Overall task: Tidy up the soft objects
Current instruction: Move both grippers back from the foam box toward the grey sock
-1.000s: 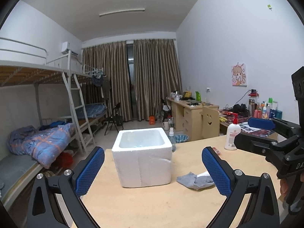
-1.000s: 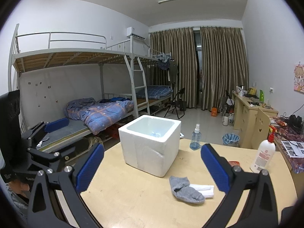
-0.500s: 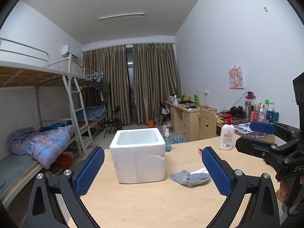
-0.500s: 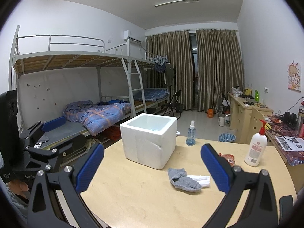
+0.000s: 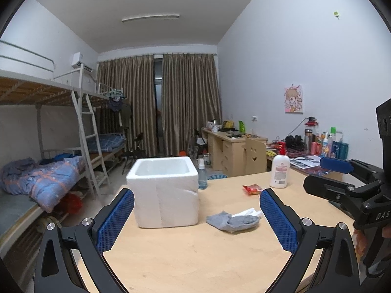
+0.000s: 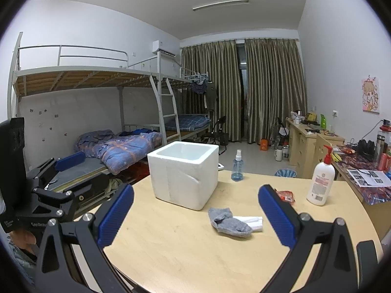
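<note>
Writing: "DAS" reads on the right gripper's body at the right edge of the left wrist view; "GenRobot" on the left gripper's body in the right wrist view; the print on the lotion bottle (image 6: pixel 320 182) is too small to read.
Sock: a grey sock (image 5: pixel 232 221), crumpled, lies on the bench just right of the box, partly over a white folded cloth (image 6: pixel 251 220).
Box: a white foam box (image 5: pixel 165 193), open at the top, with a dented near face, stands on the bench left of the sock, not touching it.
Left gripper: left gripper (image 5: pixel 196 217) released, its 2 blue ribbed pads wide apart over the near bench, nothing between them.
Right gripper: right gripper (image 6: pixel 195 216) also spread wide and empty, over the near bench, with the sock seen between its pads.
Bench: light wood bench (image 5: pixel 207 251); at its far side a blue spray bottle (image 6: pixel 237 166), a red packet (image 6: pixel 286 195) and the lotion bottle with a red pump at far right.
Room: bunk bed (image 6: pixel 102 112) with a blue quilt at left, brown curtains (image 5: pixel 168 102) far, wooden desks and a cartoon poster (image 5: pixel 294 99) at right.
</note>
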The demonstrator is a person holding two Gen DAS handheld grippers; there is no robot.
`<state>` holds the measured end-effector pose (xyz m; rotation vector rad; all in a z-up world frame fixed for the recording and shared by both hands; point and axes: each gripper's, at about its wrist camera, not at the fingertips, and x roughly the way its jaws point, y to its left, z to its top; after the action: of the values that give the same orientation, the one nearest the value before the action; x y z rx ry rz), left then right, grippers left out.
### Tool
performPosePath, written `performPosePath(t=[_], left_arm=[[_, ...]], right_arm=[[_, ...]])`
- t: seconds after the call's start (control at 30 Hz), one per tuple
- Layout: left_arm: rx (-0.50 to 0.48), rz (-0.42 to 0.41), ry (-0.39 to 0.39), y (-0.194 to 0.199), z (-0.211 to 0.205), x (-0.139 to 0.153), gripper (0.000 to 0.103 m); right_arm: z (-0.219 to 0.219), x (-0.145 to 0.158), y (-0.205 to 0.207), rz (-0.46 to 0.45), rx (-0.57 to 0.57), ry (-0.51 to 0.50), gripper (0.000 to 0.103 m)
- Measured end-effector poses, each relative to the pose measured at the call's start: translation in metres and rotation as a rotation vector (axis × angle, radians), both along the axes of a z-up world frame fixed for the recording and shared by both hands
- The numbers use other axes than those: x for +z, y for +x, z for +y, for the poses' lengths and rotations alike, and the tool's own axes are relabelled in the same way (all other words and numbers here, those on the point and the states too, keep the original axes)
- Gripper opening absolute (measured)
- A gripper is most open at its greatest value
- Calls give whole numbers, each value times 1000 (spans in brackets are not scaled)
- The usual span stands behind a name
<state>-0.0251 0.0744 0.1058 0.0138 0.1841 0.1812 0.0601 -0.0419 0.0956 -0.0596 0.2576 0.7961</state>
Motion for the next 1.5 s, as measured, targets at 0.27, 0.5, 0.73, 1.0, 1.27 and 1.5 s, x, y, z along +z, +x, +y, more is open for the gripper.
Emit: performPosePath(t=[0.27, 0.5, 0.73, 1.0, 1.27, 1.5], left_arm=[[-25, 18, -23, 3, -2, -30, 103], [-35, 39, -34, 9, 0, -61, 103], [-58, 54, -72, 15, 2, -79, 103], [-62, 78, -96, 23, 5, -86, 103], [-69, 85, -99, 26, 6, -89, 103], [-81, 106, -87, 35, 3, -94, 103]], right_arm=[[-4, -24, -3, -5, -53, -19, 103], [-8, -43, -4, -1, -83, -23, 103], [-3, -53, 4, 29, -104, -56, 103], [-2, -57, 6, 41, -107, -62, 103], [-2, -56, 6, 47, -102, -67, 103], [-6, -57, 12, 57, -115, -68, 103]])
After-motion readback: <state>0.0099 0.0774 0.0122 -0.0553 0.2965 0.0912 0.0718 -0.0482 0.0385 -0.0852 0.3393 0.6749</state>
